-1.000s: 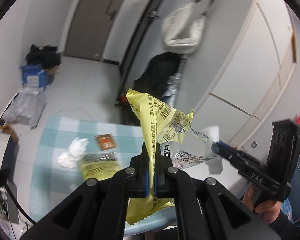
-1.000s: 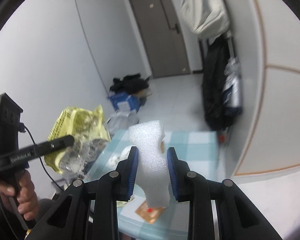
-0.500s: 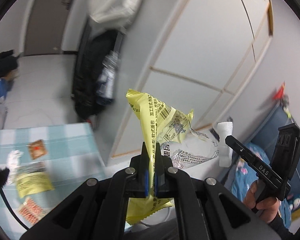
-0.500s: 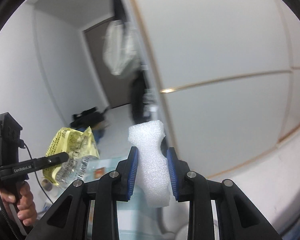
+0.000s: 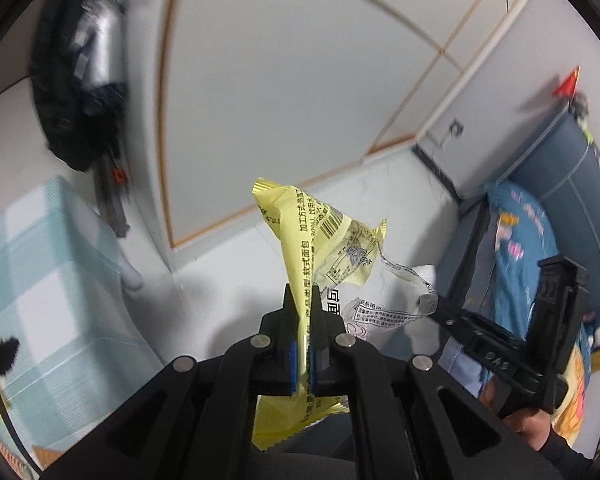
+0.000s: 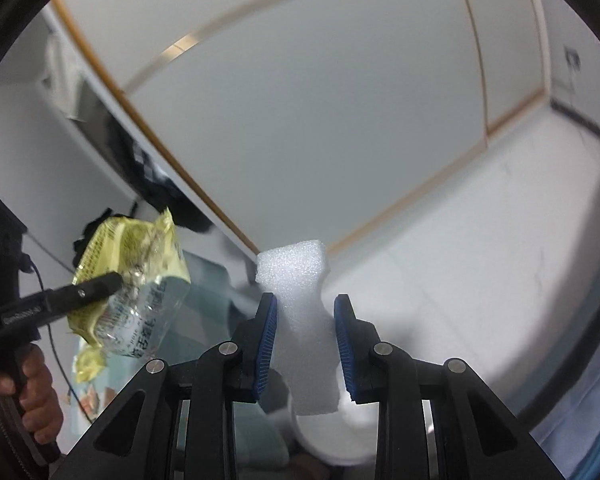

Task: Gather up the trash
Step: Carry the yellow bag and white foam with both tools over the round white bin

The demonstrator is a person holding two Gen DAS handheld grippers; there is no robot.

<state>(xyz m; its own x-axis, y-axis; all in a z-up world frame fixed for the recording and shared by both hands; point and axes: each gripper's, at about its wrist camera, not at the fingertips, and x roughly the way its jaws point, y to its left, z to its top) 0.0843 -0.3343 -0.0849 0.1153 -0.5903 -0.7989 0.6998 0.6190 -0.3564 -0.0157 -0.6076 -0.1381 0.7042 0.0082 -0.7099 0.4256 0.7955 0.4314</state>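
My left gripper (image 5: 304, 304) is shut on a crumpled yellow and clear food wrapper (image 5: 320, 240), which sticks up from between the pads. In the right wrist view the same wrapper (image 6: 140, 280) hangs at the left gripper's (image 6: 114, 282) tip, with a hand (image 6: 36, 392) on the handle. My right gripper (image 6: 305, 300) is shut on a white foam piece (image 6: 300, 320), which stands upright between the blue pads (image 6: 266, 332). In the left wrist view the right gripper (image 5: 440, 308) sits just right of the wrapper. Both grippers point down at the pale floor.
A table with a blue check cloth (image 5: 40, 280) lies to the left with scraps on it (image 6: 92, 396). White cupboard panels (image 5: 280, 80) fill the back. Blue bedding (image 5: 520, 248) is at the right. A black bag (image 5: 76, 92) hangs upper left. A white rounded object (image 6: 332, 444) shows under the foam.
Both grippers have swung away from the table toward the cupboard and floor, and have sunk and tilted down. The wrapper and the foam stay gripped as before.
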